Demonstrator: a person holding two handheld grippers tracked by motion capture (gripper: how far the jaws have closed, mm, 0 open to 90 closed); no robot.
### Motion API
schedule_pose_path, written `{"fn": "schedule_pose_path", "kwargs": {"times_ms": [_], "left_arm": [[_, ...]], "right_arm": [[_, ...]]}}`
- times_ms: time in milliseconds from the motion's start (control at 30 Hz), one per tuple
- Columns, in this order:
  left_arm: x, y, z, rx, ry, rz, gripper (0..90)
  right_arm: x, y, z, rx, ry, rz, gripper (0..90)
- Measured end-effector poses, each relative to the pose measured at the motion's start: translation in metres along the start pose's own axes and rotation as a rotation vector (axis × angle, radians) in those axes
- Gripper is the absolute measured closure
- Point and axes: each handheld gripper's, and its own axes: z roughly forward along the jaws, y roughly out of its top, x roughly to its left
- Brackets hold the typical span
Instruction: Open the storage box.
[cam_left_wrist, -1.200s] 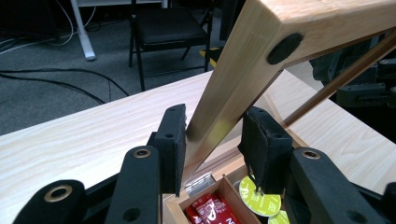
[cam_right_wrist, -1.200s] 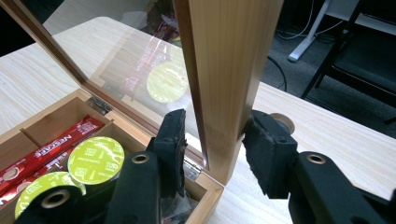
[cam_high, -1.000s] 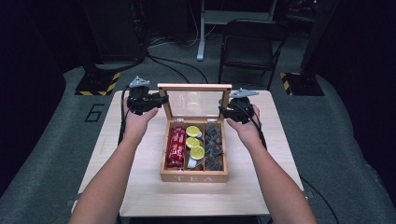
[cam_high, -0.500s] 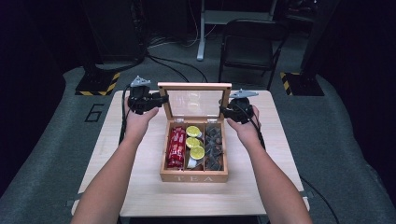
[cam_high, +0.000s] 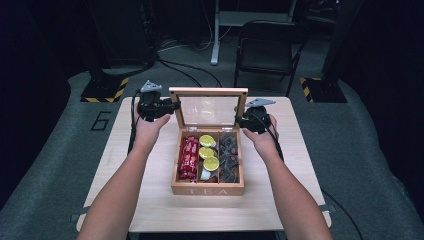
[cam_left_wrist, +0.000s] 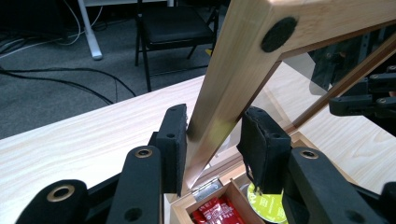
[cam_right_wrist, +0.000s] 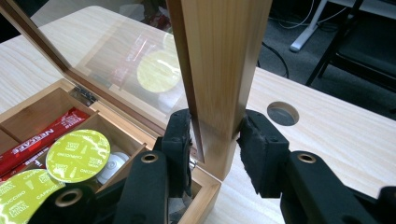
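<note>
High view: wooden box (cam_high: 207, 189) at mid table (cam_high: 300, 165), lettered TEA on the front wall, lid (cam_high: 208, 92) standing open and near upright at the back, glass pane framed in wood. Left gripper (cam_high: 167, 107) at the lid's left side rail, right gripper (cam_high: 241, 121) at the right side rail, a hand behind each, forearms reaching in from the bottom edge. Three compartments inside: red sachets (cam_high: 188, 157) on the left, lime-topped capsules (cam_high: 209, 152) in the middle, dark pieces (cam_high: 229, 157) on the right, too small to name. Left gripper view: jaws clamped on the lid's left rail, both pads (cam_left_wrist: 173, 140) pressed flat against the wood, rail rising slantwise between them, a round black bumper (cam_left_wrist: 278, 34) at the frame corner, hinge (cam_left_wrist: 205, 188) just below the grip, red sachets and one green capsule beneath, other gripper seen farther off through the glass. Right gripper view: jaws closed on the right rail low down, near where lid meets box, pads (cam_right_wrist: 254, 144) tight on either face of the wood, just drawn in to that grip with the rail between them. Capsules (cam_right_wrist: 78, 155) marked CAPPUCCINO mirrored in the pane, a round hole (cam_right_wrist: 283, 113) in the tabletop beyond the rail, a chair (cam_high: 265, 50) on the floor behind the table.
</note>
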Motion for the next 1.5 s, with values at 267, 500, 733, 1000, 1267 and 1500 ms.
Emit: {"fn": "schedule_pose_path", "kwargs": {"times_ms": [267,500,733,1000,1267,1500], "left_arm": [[0.0006,0.0000,0.0002,-0.001,-0.002,-0.004,61.6],[0.0009,0.0000,0.0004,-0.002,-0.003,-0.003,61.8],[0.0012,0.0000,0.0009,-0.004,-0.002,-0.005,61.7],[0.0017,0.0001,0.0013,-0.005,-0.003,-0.006,61.6],[0.0018,-0.0001,0.0005,-0.003,-0.008,-0.003,61.5],[0.0037,-0.0008,-0.0011,-0.003,-0.013,-0.007,62.3]], "right_arm": [[0.0000,-0.0012,0.0039,0.005,0.000,-0.001,63.4],[-0.0002,-0.0019,0.0061,0.008,-0.004,-0.017,63.9],[0.0008,-0.0038,0.0061,-0.006,-0.013,-0.018,64.6],[0.0009,-0.0039,0.0063,-0.007,-0.015,-0.017,64.8],[0.0008,-0.0036,0.0058,-0.002,-0.010,-0.011,64.8],[-0.0007,-0.0021,0.0072,0.000,-0.011,-0.013,64.8]]}}
